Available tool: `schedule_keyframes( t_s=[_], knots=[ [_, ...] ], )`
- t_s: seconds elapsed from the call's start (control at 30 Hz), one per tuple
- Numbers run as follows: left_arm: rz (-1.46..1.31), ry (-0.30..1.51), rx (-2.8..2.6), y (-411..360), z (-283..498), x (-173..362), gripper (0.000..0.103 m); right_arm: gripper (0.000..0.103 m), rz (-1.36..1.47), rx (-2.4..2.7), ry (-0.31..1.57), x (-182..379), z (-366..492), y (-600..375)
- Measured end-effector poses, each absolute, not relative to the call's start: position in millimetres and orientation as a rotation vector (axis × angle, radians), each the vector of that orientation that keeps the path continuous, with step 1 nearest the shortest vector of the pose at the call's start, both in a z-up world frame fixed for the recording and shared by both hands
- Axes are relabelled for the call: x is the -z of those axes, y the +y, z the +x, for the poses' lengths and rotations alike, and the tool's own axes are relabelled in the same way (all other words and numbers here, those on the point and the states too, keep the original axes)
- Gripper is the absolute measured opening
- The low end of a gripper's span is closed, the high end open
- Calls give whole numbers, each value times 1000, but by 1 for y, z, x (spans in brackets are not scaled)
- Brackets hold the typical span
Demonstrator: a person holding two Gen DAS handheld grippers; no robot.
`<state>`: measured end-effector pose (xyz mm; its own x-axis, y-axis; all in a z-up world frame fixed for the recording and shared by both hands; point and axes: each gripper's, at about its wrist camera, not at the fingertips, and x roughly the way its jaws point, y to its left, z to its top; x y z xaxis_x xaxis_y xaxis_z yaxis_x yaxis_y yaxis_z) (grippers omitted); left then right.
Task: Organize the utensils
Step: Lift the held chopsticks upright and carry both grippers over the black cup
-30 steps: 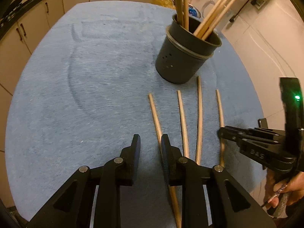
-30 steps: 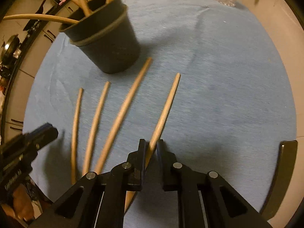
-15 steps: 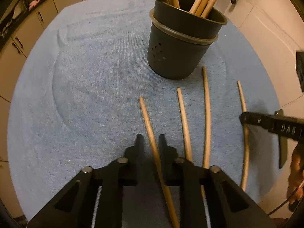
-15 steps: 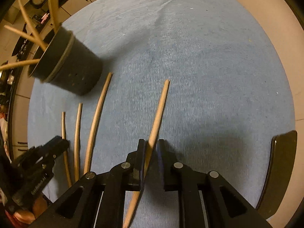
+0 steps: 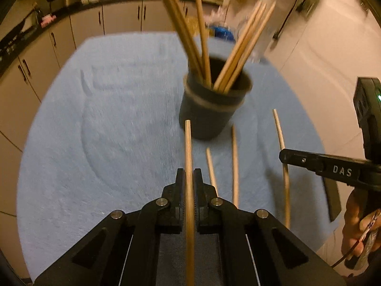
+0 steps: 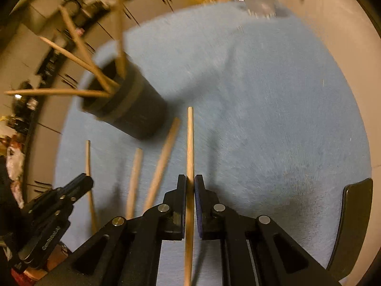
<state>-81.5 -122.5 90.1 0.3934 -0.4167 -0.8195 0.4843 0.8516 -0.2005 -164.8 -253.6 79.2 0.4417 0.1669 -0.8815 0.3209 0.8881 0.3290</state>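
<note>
The left gripper (image 5: 189, 181) has its fingers (image 5: 180, 186) pinched on a wooden chopstick (image 5: 188, 157), which runs straight forward between the pads and ends in front of the holder. The jaws have just been closing, with that stick between them. The right gripper (image 6: 190, 186) likewise has its fingers (image 6: 181, 190) clamped on a second chopstick (image 6: 190, 143), whose far tip points toward the open cloth beside the holder; these jaws have also just been closing on the stick.

The dark cylindrical holder (image 5: 209, 109) stands upright on the blue cloth (image 5: 95, 131) that covers the table. It contains several chopsticks (image 5: 235, 54) leaning outward in two bundles.

In the left wrist view, two loose chopsticks (image 5: 234, 162) lie on the cloth just right of the held stick, near the holder's base. A third stick (image 5: 282, 147) further right passes the tip of the right gripper and appears to be the one it holds, though motion blur makes this uncertain. A hand (image 5: 357, 226) grips the right tool's handle. Cabinets (image 5: 119, 19) line the background.
</note>
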Motion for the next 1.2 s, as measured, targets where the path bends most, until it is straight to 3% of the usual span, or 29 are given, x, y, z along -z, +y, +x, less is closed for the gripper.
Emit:
schedule_keyframes(
  t_s=[0.4,1.2],
  knots=[
    [46,859,587,-100,-101,-145,6,7,443,97,838,-150,-203,-220],
    [39,753,604,-89,-119,-195,6,7,453,120,718,-184,-225,-226]
  ],
)
